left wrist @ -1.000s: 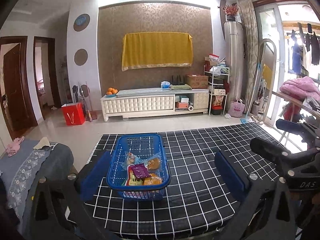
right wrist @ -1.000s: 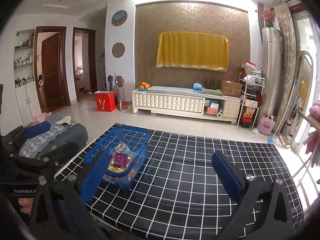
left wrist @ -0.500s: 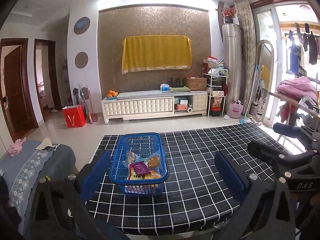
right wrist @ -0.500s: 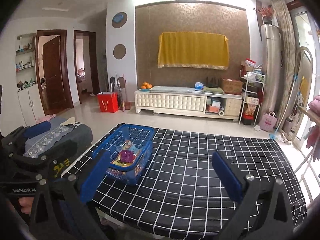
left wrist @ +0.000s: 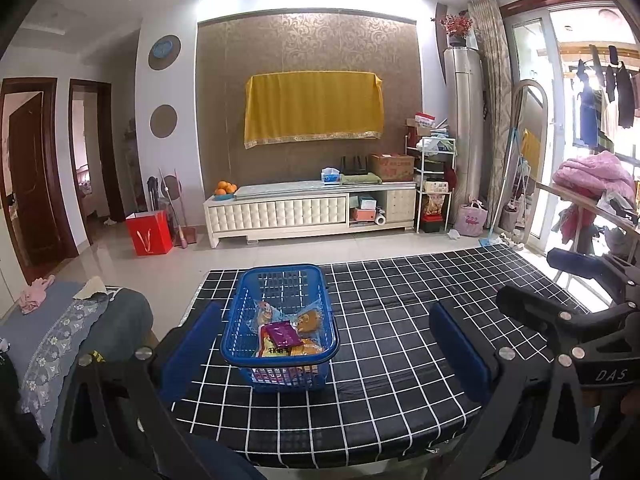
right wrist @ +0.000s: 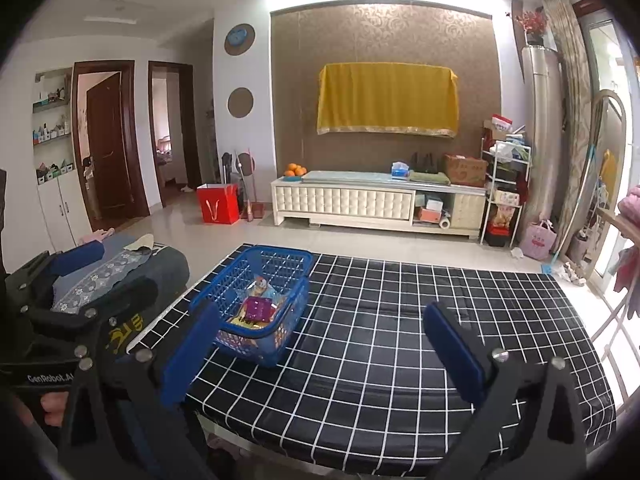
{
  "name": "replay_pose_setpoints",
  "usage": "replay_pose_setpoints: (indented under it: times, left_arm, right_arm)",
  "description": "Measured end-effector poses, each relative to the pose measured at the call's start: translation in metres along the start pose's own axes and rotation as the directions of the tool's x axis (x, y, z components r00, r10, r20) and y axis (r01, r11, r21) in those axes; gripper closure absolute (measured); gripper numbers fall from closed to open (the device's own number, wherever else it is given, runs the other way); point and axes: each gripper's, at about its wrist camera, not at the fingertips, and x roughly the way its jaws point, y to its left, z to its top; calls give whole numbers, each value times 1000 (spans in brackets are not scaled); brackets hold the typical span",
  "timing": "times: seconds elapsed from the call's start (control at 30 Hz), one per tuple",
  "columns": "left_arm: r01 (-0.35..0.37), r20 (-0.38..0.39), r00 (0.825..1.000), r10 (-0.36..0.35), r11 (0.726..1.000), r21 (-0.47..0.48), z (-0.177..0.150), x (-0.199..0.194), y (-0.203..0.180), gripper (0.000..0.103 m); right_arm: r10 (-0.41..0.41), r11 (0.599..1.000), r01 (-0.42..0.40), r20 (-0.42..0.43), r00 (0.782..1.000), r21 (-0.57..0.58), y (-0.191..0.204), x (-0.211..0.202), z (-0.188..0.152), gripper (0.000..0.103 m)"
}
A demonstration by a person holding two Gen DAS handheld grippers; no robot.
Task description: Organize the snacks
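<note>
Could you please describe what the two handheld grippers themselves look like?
Both are black frames with silver screws and long blue rectangular finger pads. The left gripper shows yellow markings and white "GenRobot" lettering in the right wrist view; the right gripper bears "DAS" in the left wrist view.

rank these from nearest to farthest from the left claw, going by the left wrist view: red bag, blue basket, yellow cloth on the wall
1. blue basket, on the checked table just ahead of the left claw, slightly left of centre.
2. red bag, on the floor beyond the table, far left.
3. yellow cloth, hanging on the back wall, centre.
</note>
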Motion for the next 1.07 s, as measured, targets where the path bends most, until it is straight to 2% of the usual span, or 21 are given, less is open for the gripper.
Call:
replay_pose_setpoints:
  times: [0.37,1.07]
  left_arm:
    - [18,-12,1000,-18,1000,-17,-2,-3,2,0]
    - [5,-27,1000,-6,1000,-22,-9,-6,7,0]
  right_arm:
    - [-3,1000,3,-11,1000,5,3,-2,-3,0]
    - [2,1000,-2,-10,1000,12,5,-6,-4,0]
